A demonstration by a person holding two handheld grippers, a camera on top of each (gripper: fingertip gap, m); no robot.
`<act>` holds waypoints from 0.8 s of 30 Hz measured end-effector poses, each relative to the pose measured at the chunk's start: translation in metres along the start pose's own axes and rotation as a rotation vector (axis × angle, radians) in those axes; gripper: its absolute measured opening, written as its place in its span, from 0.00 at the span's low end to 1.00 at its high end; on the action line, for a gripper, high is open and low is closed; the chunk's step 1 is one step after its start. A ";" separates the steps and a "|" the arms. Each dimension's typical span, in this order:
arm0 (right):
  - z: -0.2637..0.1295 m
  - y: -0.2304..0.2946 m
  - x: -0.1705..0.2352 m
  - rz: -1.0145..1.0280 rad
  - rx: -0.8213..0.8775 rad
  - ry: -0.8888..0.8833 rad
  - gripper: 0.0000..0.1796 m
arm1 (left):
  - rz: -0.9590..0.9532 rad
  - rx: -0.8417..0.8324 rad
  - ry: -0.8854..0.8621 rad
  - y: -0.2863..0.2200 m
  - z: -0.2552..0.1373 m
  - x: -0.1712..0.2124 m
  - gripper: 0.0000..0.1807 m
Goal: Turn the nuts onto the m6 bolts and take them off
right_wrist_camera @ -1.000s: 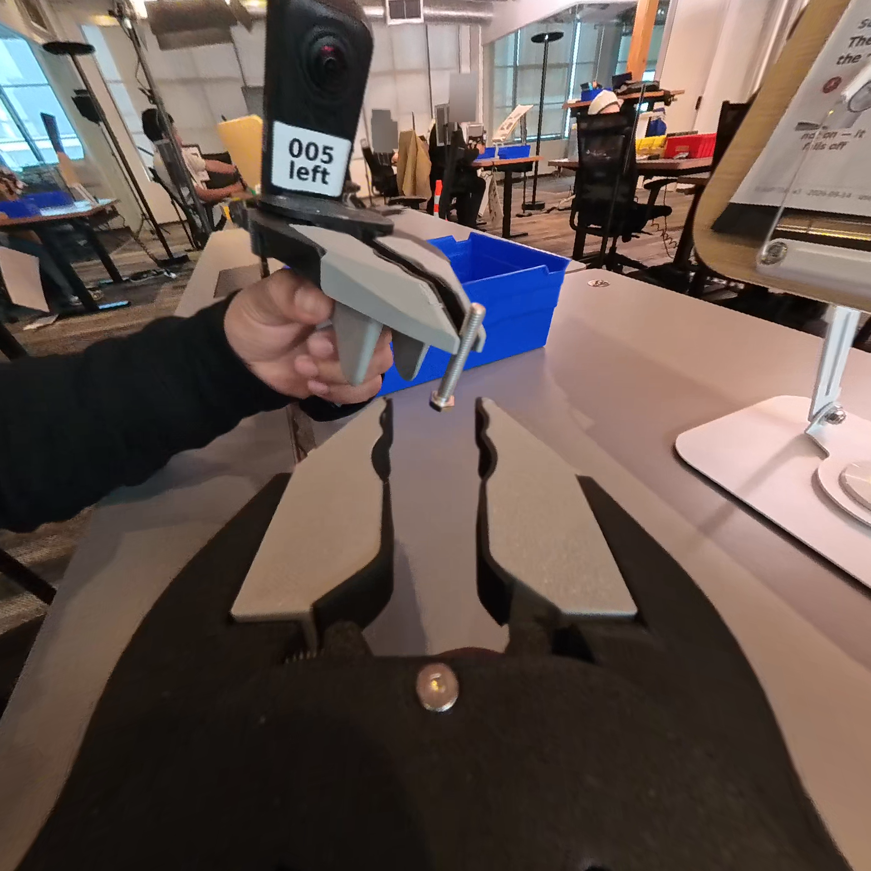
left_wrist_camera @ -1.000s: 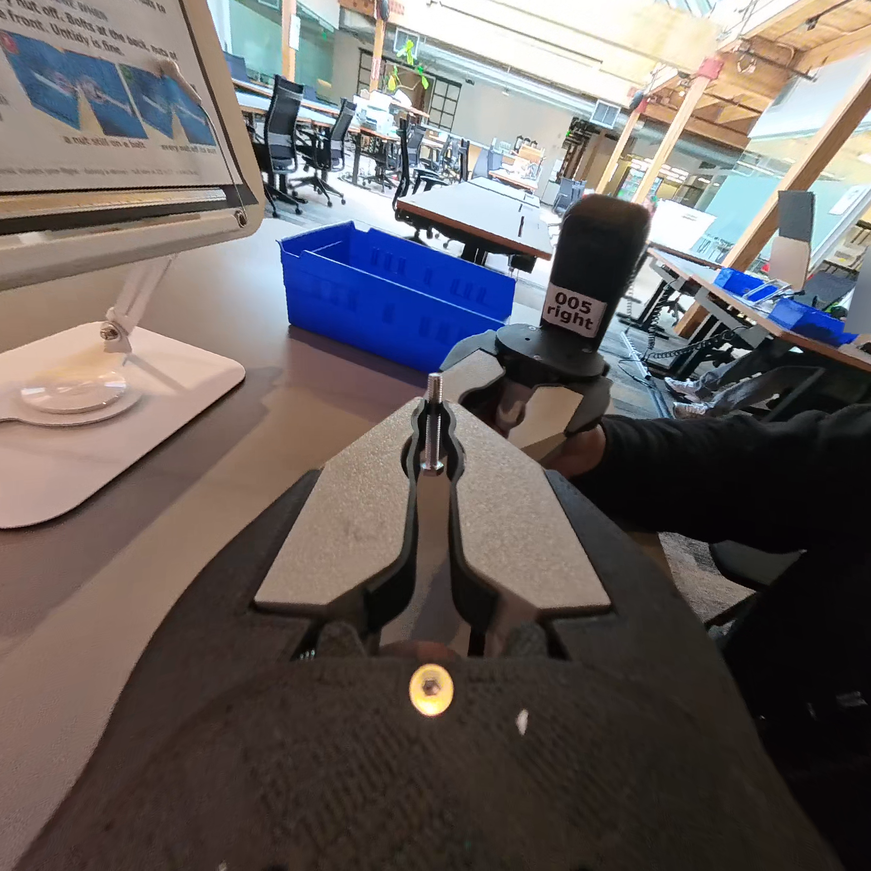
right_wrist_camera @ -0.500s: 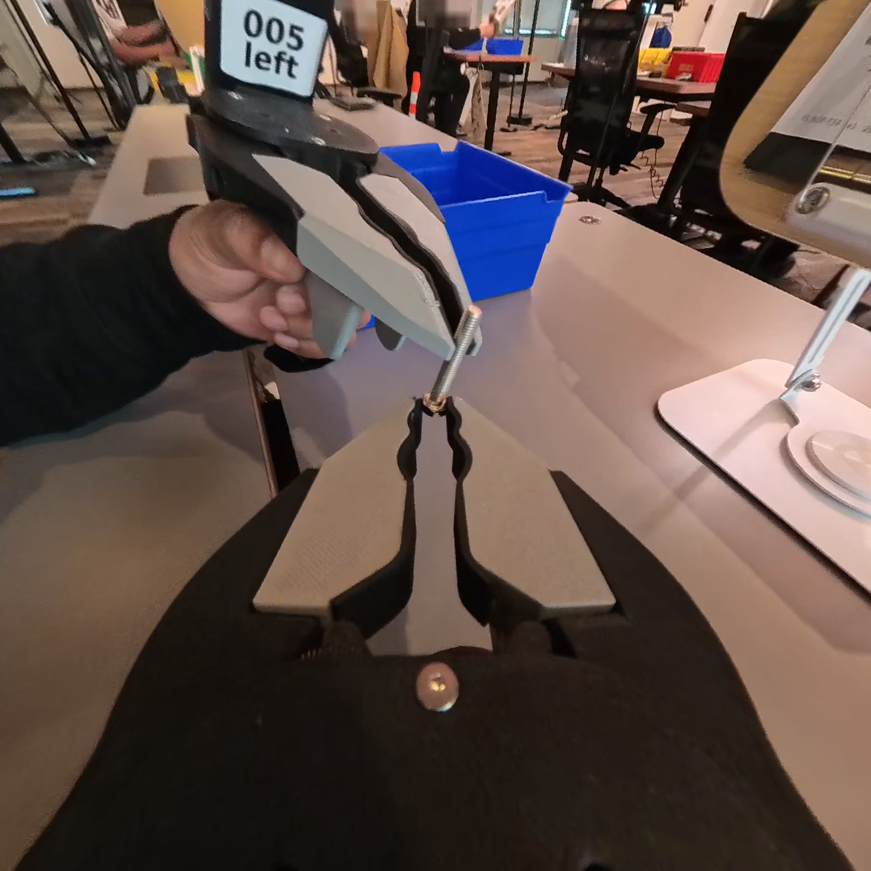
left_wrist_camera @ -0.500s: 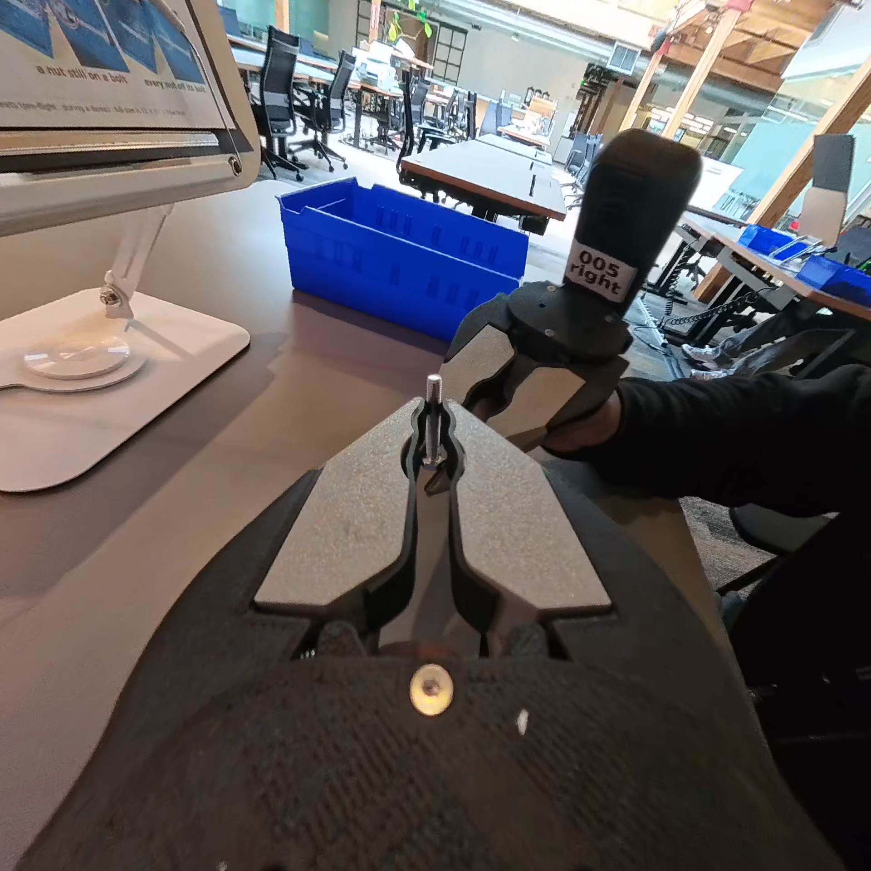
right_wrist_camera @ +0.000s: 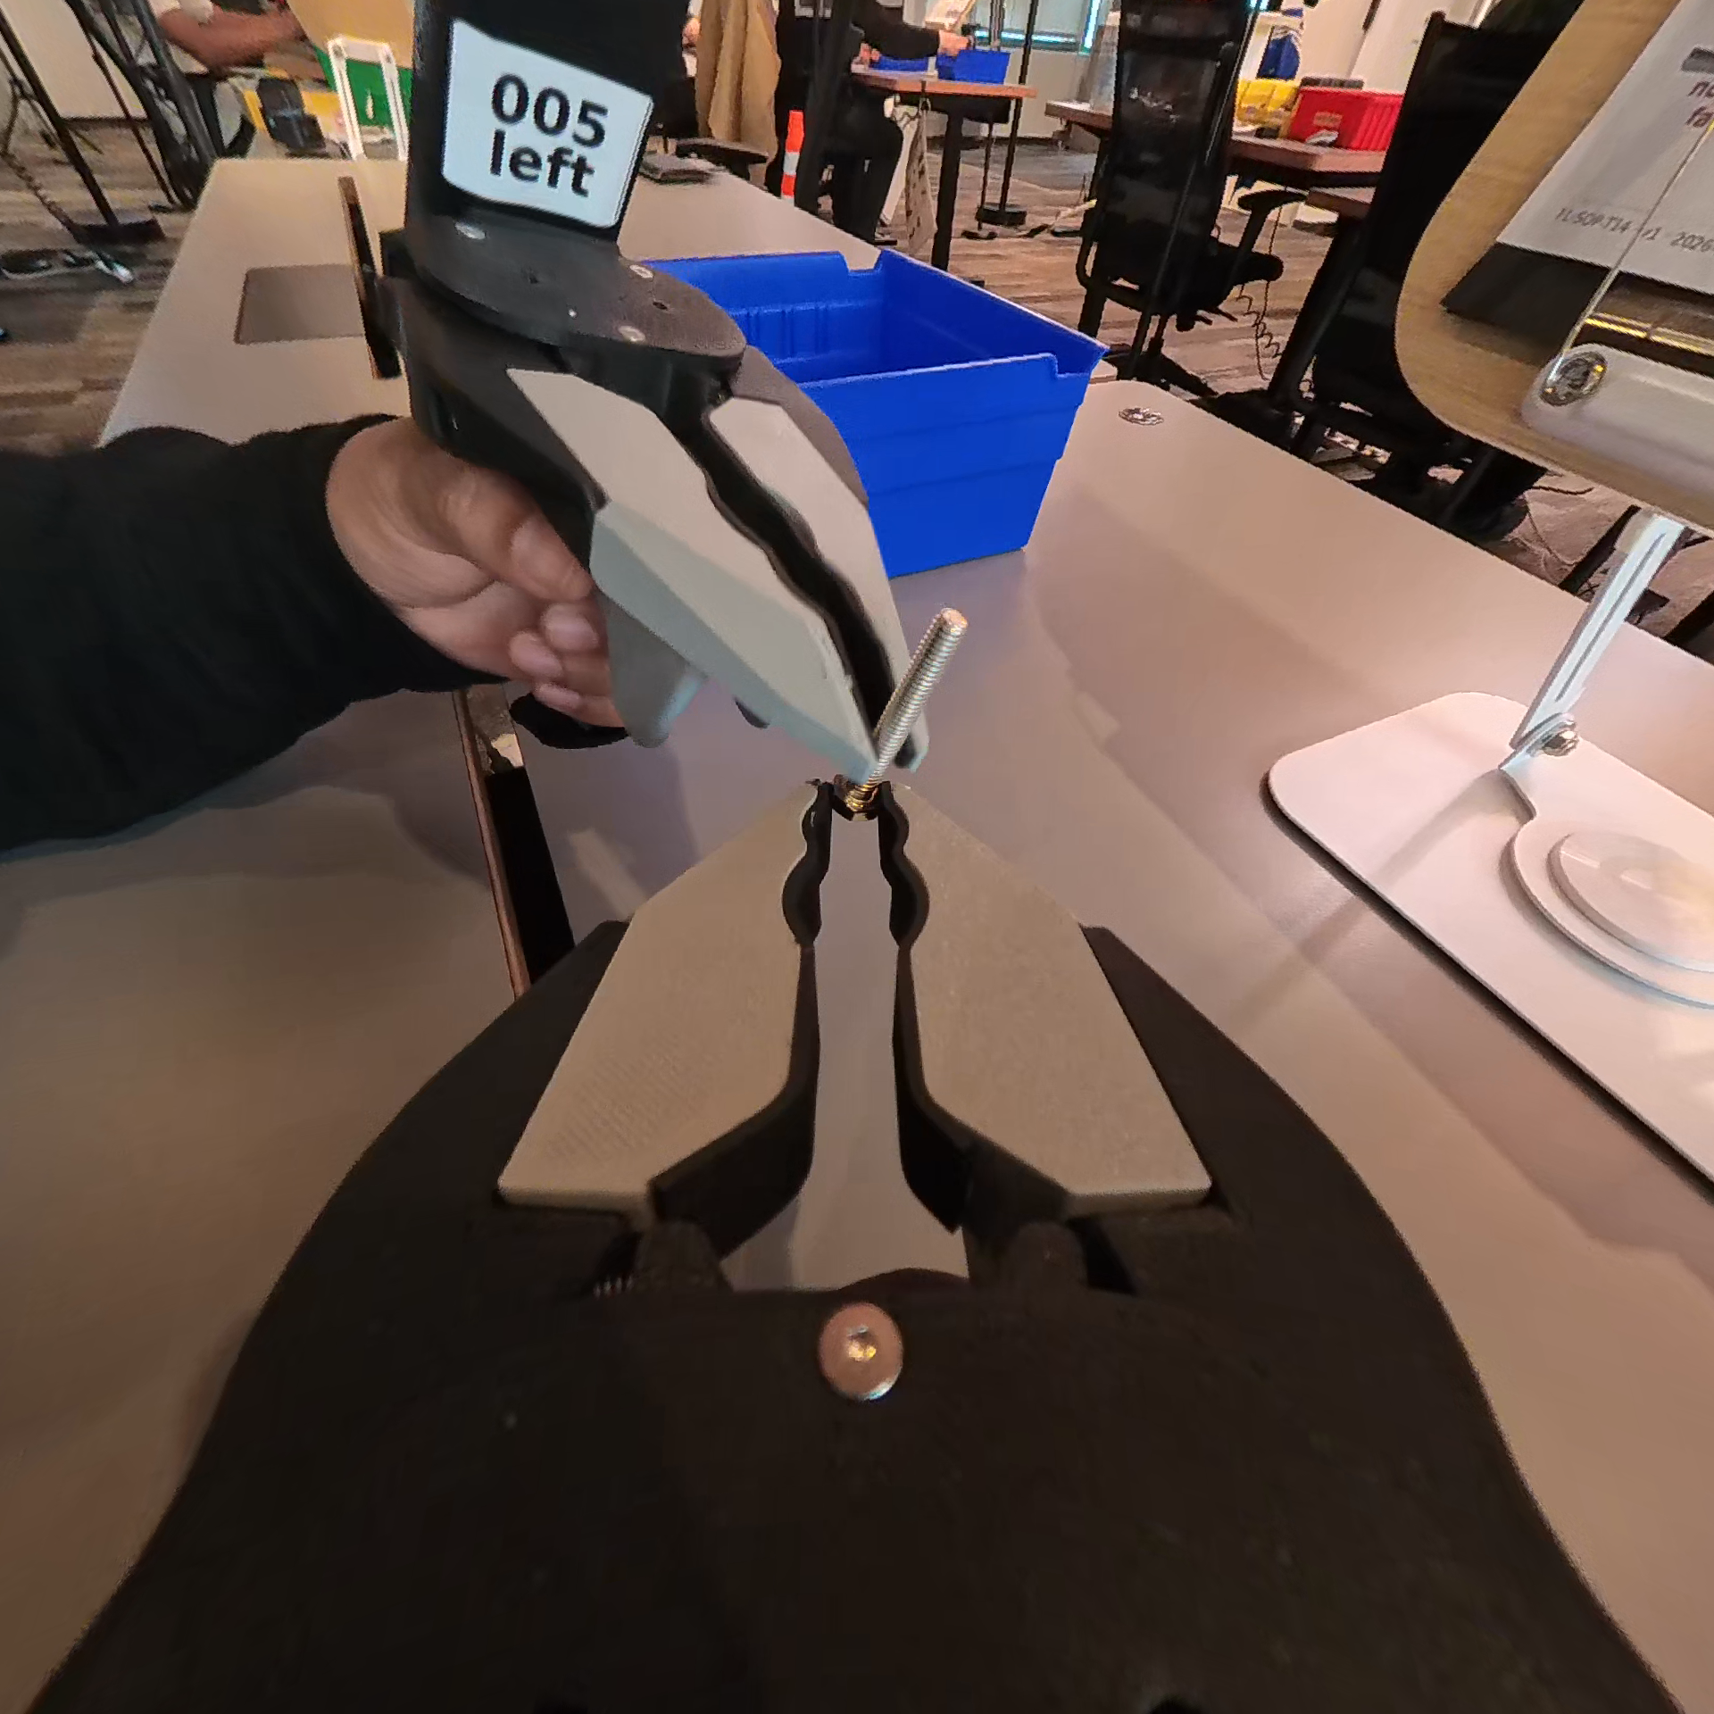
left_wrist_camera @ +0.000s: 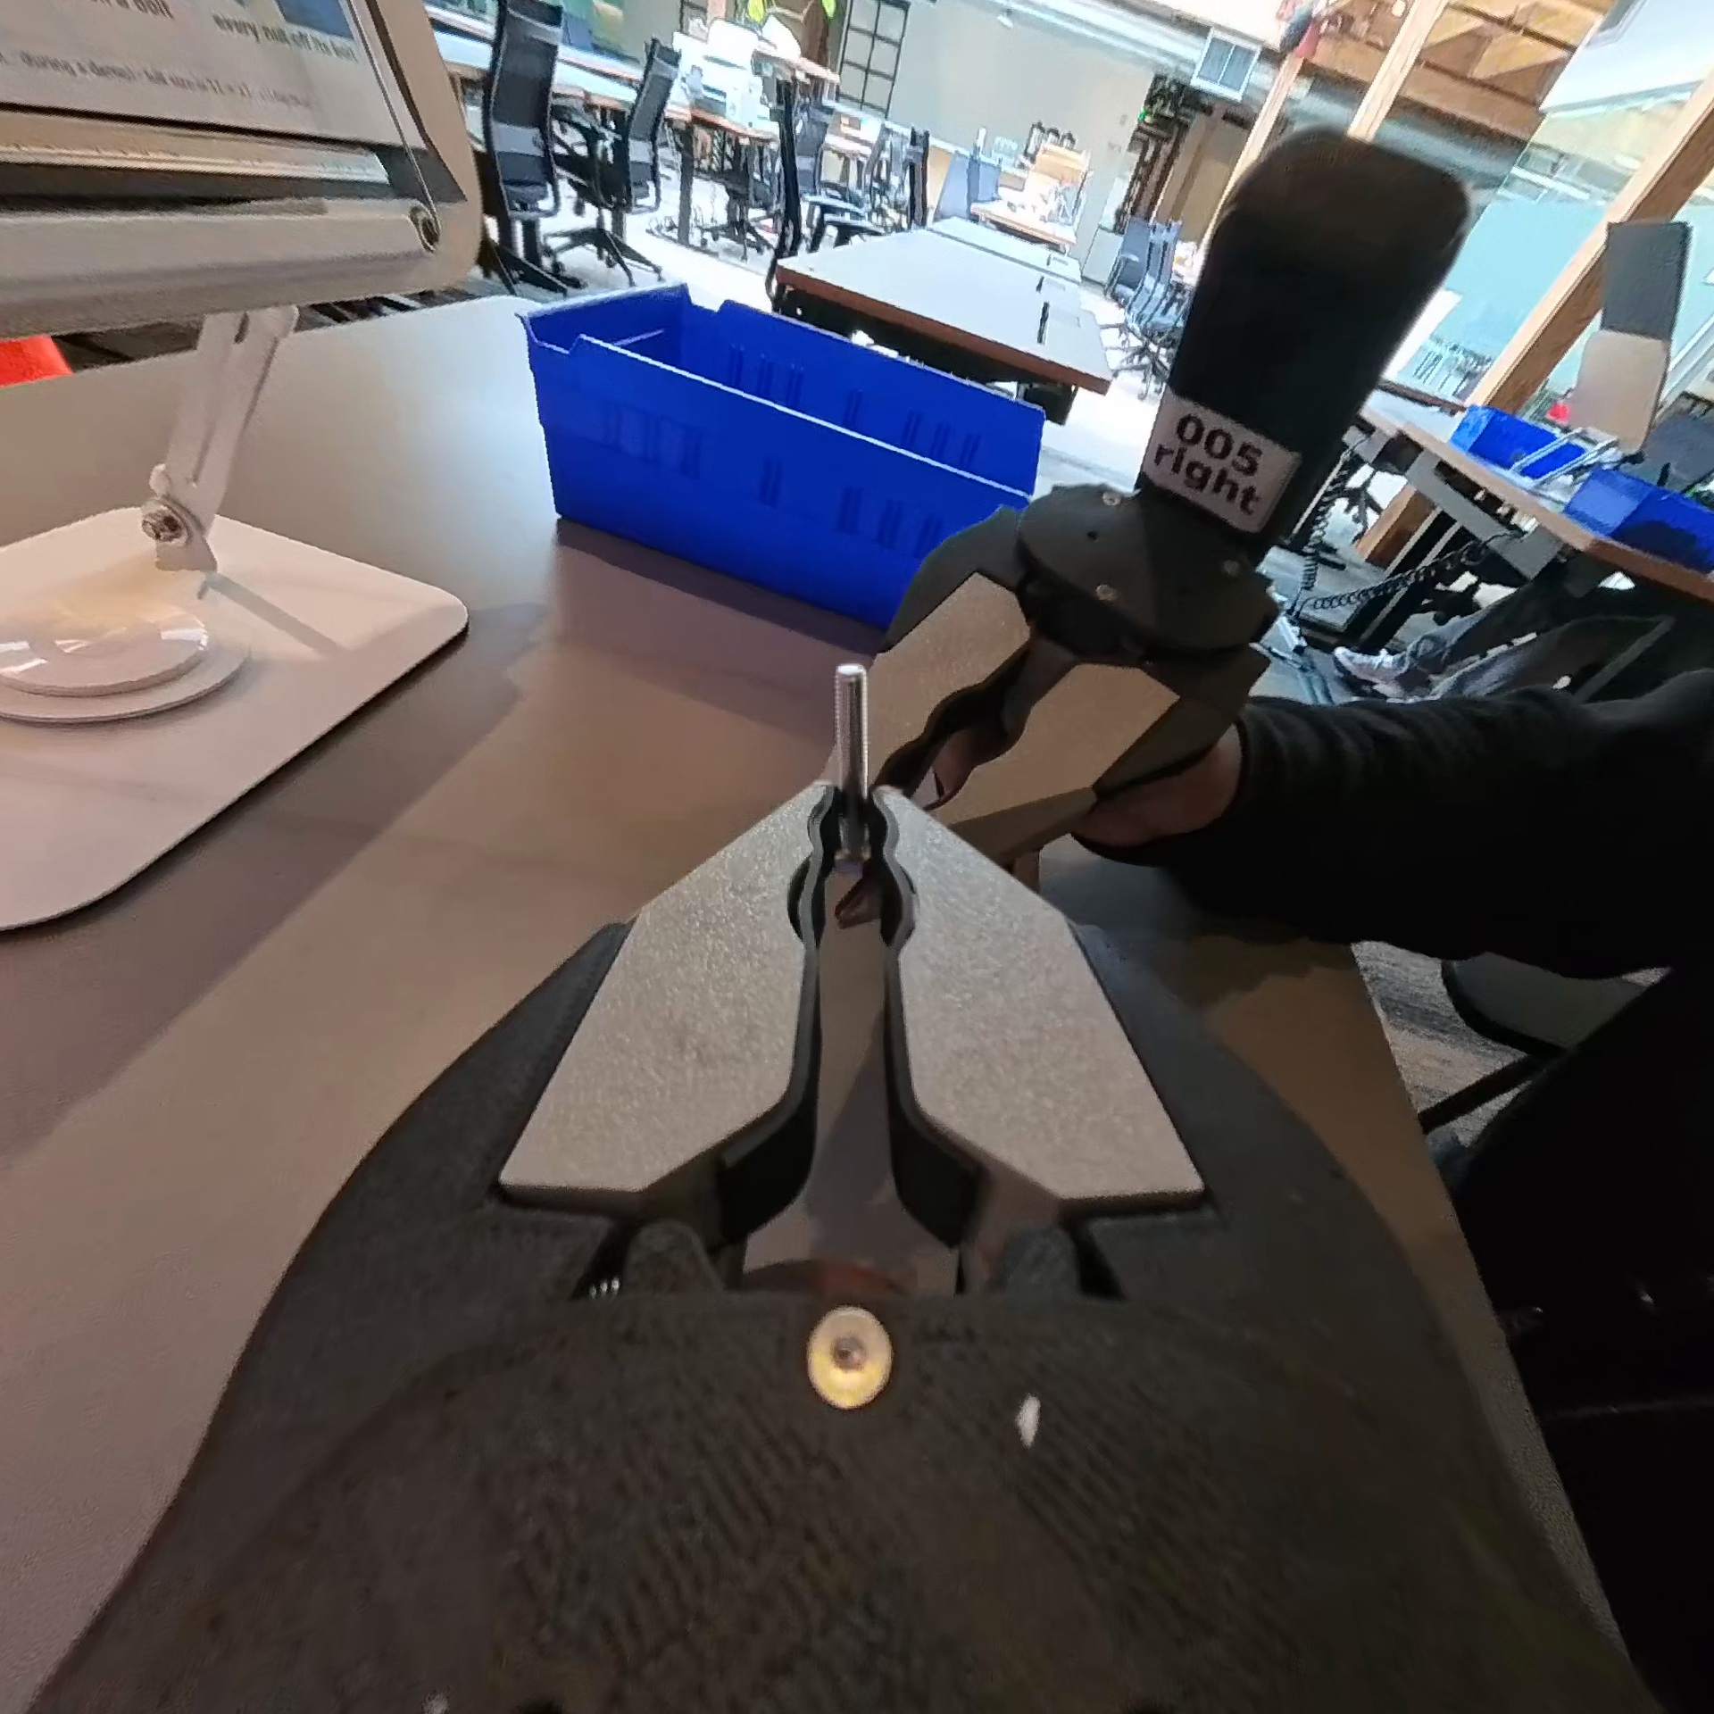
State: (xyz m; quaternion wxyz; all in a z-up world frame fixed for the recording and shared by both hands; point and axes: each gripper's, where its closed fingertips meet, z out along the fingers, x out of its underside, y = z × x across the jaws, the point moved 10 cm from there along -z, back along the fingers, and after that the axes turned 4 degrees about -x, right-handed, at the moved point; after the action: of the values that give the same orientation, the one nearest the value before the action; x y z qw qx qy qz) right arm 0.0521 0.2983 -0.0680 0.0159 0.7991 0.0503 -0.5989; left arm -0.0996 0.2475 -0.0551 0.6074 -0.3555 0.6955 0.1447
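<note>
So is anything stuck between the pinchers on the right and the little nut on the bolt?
Nothing visible. The right gripper has its fingertips closed right around the nut at the lower end of the bolt, with no gap showing. The left gripper clamps the bolt just above and blocks nothing.

- The left wrist camera sat just behind its own fingers, looking forward and slightly down along them over the table [left_wrist_camera: 390, 927], with the blue bin [left_wrist_camera: 779, 464] beyond and left of centre.
- The right wrist camera looked the same way along its fingers from the opposite side, with the bin [right_wrist_camera: 927, 436] beyond.
- Both were close to the bolt [left_wrist_camera: 850, 742] [right_wrist_camera: 914, 691].
- Each view caught the other gripper, the bin, the table and the white stand base [left_wrist_camera: 185, 649] [right_wrist_camera: 1484, 835].
</note>
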 end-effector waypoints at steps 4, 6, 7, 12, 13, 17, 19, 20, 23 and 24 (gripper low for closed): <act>0.000 0.000 0.001 -0.039 0.012 0.029 0.03 | -0.004 0.011 0.013 0.000 0.003 0.003 0.03; 0.001 0.001 0.001 -0.052 0.014 0.040 0.04 | -0.004 0.009 0.015 0.001 0.003 0.004 0.02; 0.001 0.001 0.001 -0.055 0.010 0.042 0.03 | -0.001 0.005 0.013 0.001 0.003 0.004 0.01; 0.001 -0.002 0.003 -0.038 -0.015 0.033 0.04 | 0.021 -0.007 0.002 0.001 0.004 0.006 0.01; 0.001 -0.003 0.004 -0.028 -0.027 0.036 0.04 | 0.025 -0.013 0.010 0.001 0.004 0.006 0.01; -0.006 -0.013 0.005 -0.035 0.009 0.078 0.05 | 0.052 -0.078 -0.002 0.003 0.003 0.007 0.01; -0.014 -0.023 0.007 -0.024 0.055 0.097 0.07 | 0.023 -0.078 -0.031 0.007 0.001 0.007 0.01; -0.017 -0.028 0.009 -0.003 0.071 0.110 0.06 | 0.016 -0.099 -0.029 0.010 0.001 0.008 0.01; -0.018 -0.040 0.020 0.071 0.088 0.193 0.11 | 0.022 -0.131 -0.021 0.015 -0.001 0.011 0.01; -0.016 -0.042 0.024 0.090 0.085 0.219 0.12 | 0.015 -0.124 -0.027 0.016 -0.001 0.012 0.01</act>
State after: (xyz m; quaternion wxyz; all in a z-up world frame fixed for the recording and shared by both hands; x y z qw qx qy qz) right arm 0.0700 0.3425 -0.0847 0.0034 0.8611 -0.0097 -0.5084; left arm -0.1115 0.2541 -0.0696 0.5925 -0.3853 0.6796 0.1965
